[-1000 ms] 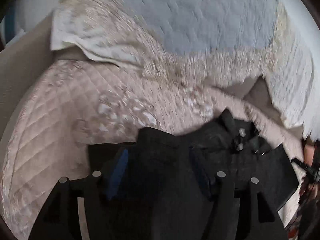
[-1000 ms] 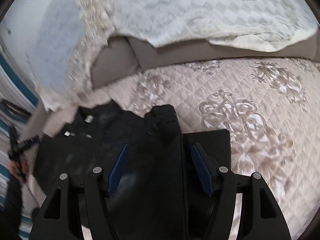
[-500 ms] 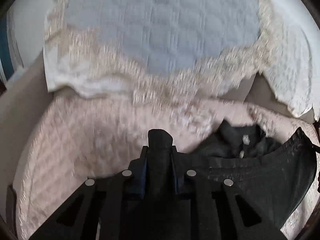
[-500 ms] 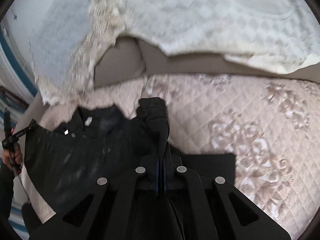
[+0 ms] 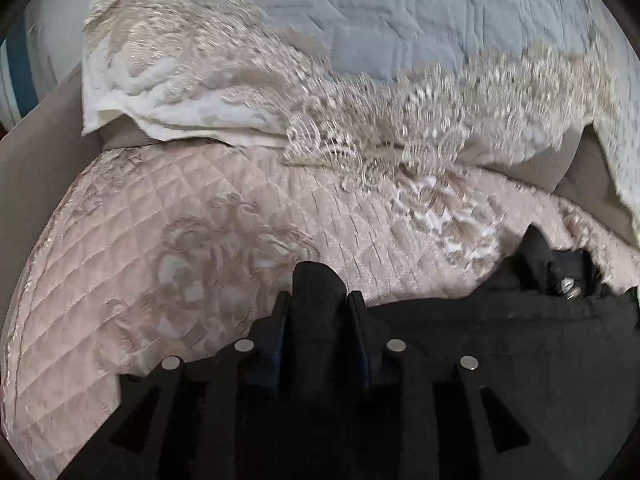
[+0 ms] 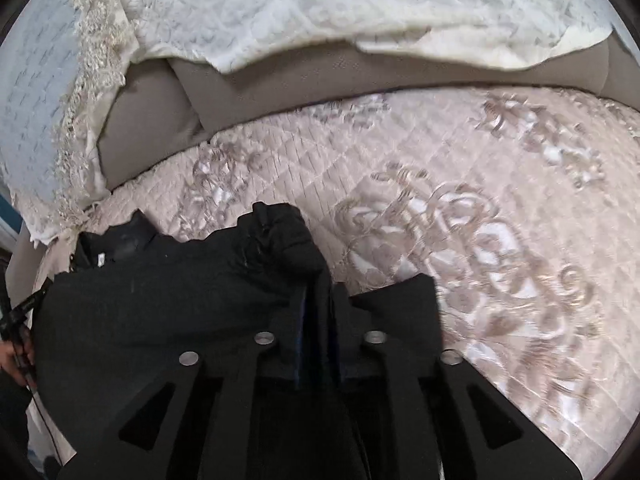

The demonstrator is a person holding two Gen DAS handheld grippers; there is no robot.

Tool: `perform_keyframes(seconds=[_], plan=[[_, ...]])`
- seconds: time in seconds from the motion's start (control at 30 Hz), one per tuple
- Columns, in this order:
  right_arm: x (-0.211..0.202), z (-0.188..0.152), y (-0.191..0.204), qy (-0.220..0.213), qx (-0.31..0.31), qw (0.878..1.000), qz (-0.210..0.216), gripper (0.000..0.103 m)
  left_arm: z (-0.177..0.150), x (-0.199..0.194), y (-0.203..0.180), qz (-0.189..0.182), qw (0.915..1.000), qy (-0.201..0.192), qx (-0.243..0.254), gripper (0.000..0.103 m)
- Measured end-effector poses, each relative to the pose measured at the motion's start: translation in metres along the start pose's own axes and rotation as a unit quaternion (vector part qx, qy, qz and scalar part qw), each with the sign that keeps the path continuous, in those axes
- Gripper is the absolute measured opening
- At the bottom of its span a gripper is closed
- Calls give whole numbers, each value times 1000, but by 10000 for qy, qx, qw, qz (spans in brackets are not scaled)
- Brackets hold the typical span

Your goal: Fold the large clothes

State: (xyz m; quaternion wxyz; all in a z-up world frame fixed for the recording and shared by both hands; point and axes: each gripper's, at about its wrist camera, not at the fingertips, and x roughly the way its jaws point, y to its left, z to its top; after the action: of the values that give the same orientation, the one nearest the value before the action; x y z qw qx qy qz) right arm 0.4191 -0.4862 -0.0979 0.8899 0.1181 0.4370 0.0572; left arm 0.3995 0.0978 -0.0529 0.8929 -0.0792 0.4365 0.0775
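Observation:
A large black garment (image 5: 500, 344) with small silver buttons lies over the pink quilted cover (image 5: 200, 232) of a sofa seat. My left gripper (image 5: 318, 304) is shut on a bunched fold of the black garment at its left end. In the right wrist view the same garment (image 6: 160, 312) spreads to the left, and my right gripper (image 6: 318, 300) is shut on a bunched fold at its right end. The cloth hangs stretched between the two grippers. Its lower part is hidden behind the gripper bodies.
A white and pale blue lace-edged throw (image 5: 380, 60) drapes over the beige backrest (image 6: 280, 84). The pink quilted cover (image 6: 500, 220) extends to the right. The other hand and gripper show at the far left edge (image 6: 16, 328).
Both grippers were open over the garment a second ago. They have closed on folds of cloth and lifted it, so the garment now hangs stretched between them.

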Motion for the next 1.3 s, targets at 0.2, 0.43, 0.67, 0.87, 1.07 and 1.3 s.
perform_keyframes(seconds=[0.2, 0.43, 0.67, 0.87, 1.07, 1.3], plan=[[-85, -37, 3, -617, 28, 9976, 320, 61, -29, -87, 32, -511, 9957, -619, -464, 54], [-122, -157, -20, -380, 1303, 9859, 979, 67, -144, -150, 67, -696, 9871, -484, -1358, 67], [-103, -170, -23, -298, 1912, 9647, 1787, 74, -171, -119, 63, -1234, 9726, -54, -1970, 67], [-78, -153, -43, -494, 2909, 9363, 1903, 74, -157, -95, 77, -1268, 9525, -188, -2762, 69], [-73, -143, -30, -356, 2647, 9551, 1282, 27, -149, -85, 68, -747, 9696, -289, -2314, 45], [-110, -153, -34, -542, 2622, 9514, 1522, 10, -148, -123, 65, -693, 9742, -340, -2121, 19]])
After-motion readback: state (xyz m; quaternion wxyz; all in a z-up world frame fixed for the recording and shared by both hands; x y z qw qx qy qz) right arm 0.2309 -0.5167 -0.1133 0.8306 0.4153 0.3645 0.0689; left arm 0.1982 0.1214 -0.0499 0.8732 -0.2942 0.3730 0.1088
